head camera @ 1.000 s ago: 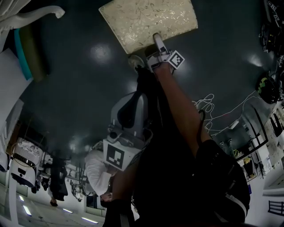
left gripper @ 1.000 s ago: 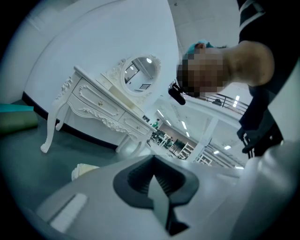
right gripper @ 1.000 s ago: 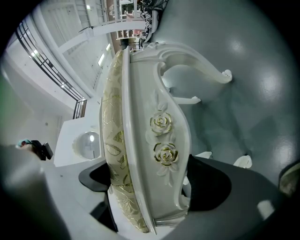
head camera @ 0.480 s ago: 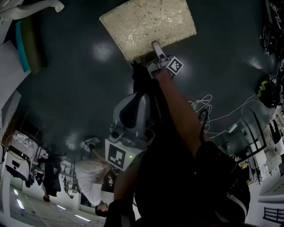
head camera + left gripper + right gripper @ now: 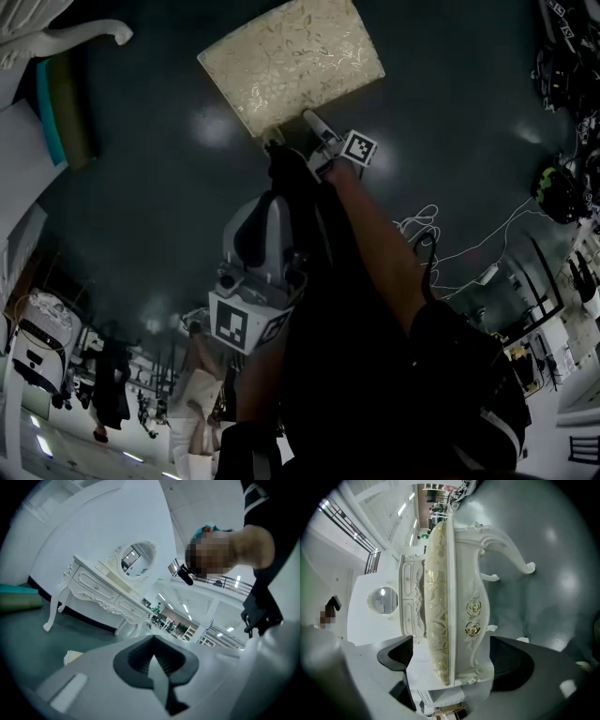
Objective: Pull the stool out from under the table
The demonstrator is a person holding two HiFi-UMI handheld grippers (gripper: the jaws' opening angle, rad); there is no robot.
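Observation:
The stool, white and carved with a cream-and-gold cushion, stands on the dark floor out in front of me. My right gripper is at its near edge. In the right gripper view the cushion and the rose-carved apron lie between the two dark pads. The right gripper is opening its jaws, and a gap shows on each side of the stool's edge. My left gripper hangs close to my body, away from the stool. In its own view the left gripper is shut on nothing.
A white dressing table with an oval mirror stands against the wall; one curved leg shows at the head view's top left. A teal and olive roll lies nearby. White cables trail on the floor at the right.
The stool and my right gripper have drifted left in the head view, still together at the stool's near edge. My left gripper has shifted a little left too.

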